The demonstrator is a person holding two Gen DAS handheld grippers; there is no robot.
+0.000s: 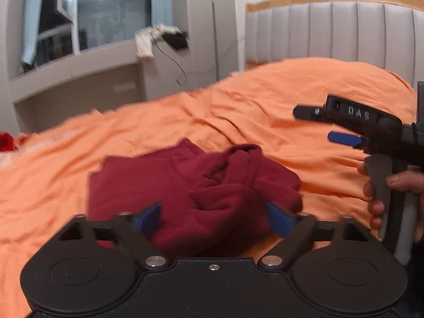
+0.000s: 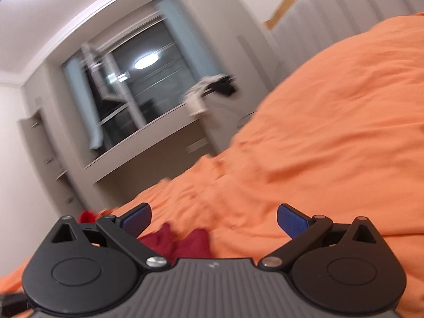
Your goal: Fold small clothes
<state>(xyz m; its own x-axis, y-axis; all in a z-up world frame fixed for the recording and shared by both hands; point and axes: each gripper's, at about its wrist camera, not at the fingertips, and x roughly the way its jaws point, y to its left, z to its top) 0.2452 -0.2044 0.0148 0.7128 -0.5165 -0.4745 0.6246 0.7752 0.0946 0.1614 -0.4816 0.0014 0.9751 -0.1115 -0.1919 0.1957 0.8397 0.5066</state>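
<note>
A dark red knit garment (image 1: 196, 193) lies bunched and partly folded on the orange bedsheet (image 1: 265, 100). My left gripper (image 1: 214, 218) is open, its blue pads on either side of the garment's near edge, holding nothing. My right gripper (image 1: 318, 126) shows in the left wrist view, raised above the sheet to the right of the garment, held by a hand (image 1: 392, 193). In the right wrist view the right gripper (image 2: 213, 221) is open and empty, tilted, with a corner of the red garment (image 2: 185, 241) low and left of centre.
A grey padded headboard (image 1: 331, 29) with a wooden rim stands behind the bed. A window ledge (image 1: 79, 66) with a white cloth and a dark object (image 1: 161, 38) lies beyond the bed's far side. Another red item (image 1: 6, 141) lies at the far left.
</note>
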